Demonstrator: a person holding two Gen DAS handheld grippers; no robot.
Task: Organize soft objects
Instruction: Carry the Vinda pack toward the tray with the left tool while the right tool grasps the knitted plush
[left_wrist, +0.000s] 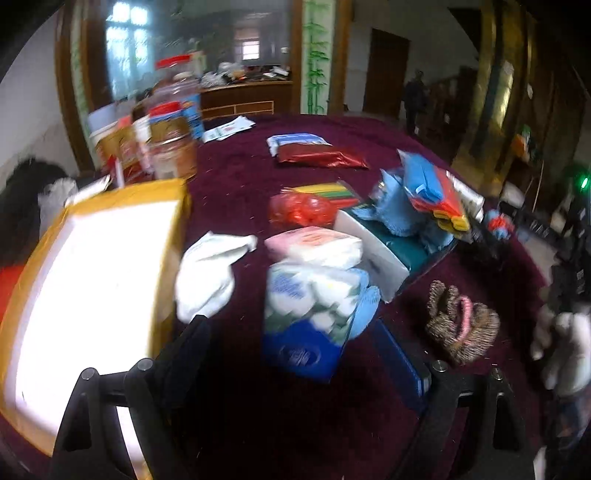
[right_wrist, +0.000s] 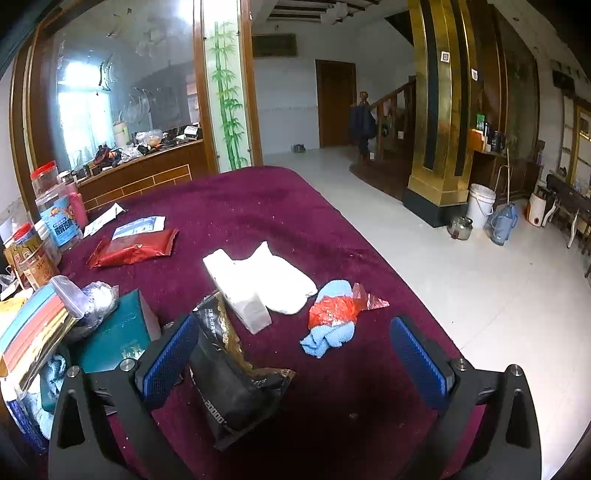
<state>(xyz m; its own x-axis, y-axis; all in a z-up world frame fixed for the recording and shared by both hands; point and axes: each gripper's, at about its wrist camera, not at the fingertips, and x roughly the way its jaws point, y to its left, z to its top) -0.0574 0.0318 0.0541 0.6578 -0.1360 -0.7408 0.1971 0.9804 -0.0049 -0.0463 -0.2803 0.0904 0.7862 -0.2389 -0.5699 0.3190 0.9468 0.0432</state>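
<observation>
In the left wrist view my left gripper (left_wrist: 295, 350) is open above the maroon table (left_wrist: 258, 177), with a blue and white tissue pack (left_wrist: 310, 314) between its fingers and a pink and white pack (left_wrist: 317, 245) just beyond. A white cloth (left_wrist: 210, 273) lies to the left, a brown knitted glove (left_wrist: 461, 325) to the right. In the right wrist view my right gripper (right_wrist: 295, 350) is open and empty over the table (right_wrist: 258, 206). A black bag (right_wrist: 229, 365) lies by its left finger. White socks (right_wrist: 273, 284), a white tissue pack (right_wrist: 236, 291) and a light blue cloth with red plastic (right_wrist: 332, 317) lie ahead.
A yellow cardboard box (left_wrist: 92, 288) stands at the left. Jars (left_wrist: 166, 140) stand at the back left. A teal box (left_wrist: 388, 243) holds blue cloths and a coloured bag. Red packets (left_wrist: 321, 157) lie farther back. The table's edge and tiled floor (right_wrist: 461, 280) are to the right.
</observation>
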